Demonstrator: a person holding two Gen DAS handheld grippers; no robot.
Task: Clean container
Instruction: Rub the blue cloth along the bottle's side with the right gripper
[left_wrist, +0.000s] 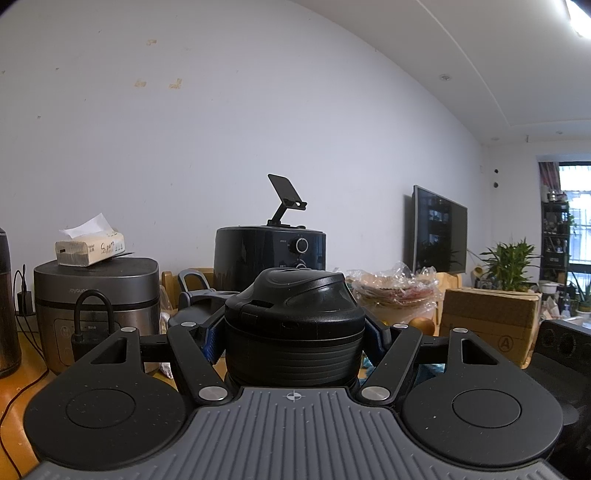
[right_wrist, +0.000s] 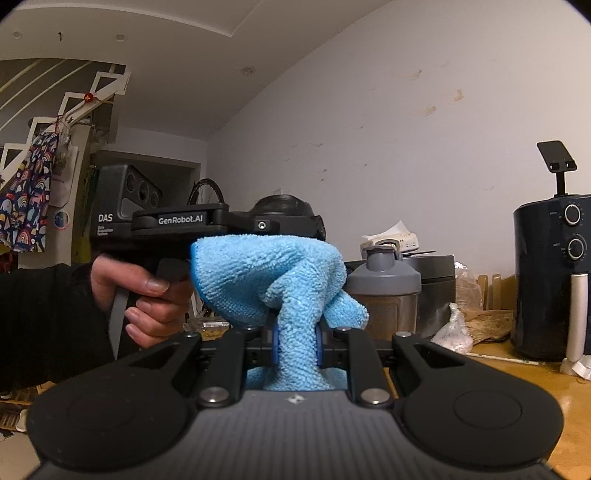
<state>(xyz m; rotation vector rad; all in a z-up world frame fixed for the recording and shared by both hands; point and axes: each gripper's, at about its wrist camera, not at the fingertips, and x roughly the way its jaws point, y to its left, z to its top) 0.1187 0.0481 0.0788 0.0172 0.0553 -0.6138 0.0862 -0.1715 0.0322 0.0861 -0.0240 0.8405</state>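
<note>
Left gripper (left_wrist: 293, 332) clamped on the black lidded container (left_wrist: 293, 317), held upright near the camera; right gripper (right_wrist: 295, 341) clamped on blue cloth (right_wrist: 273, 273) (bunched above the fingers), wooden table (right_wrist: 524, 391) below

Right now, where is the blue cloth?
In the right wrist view, centre: the blue cloth is pinched in the right tool, in front of the left tool's body.
</note>
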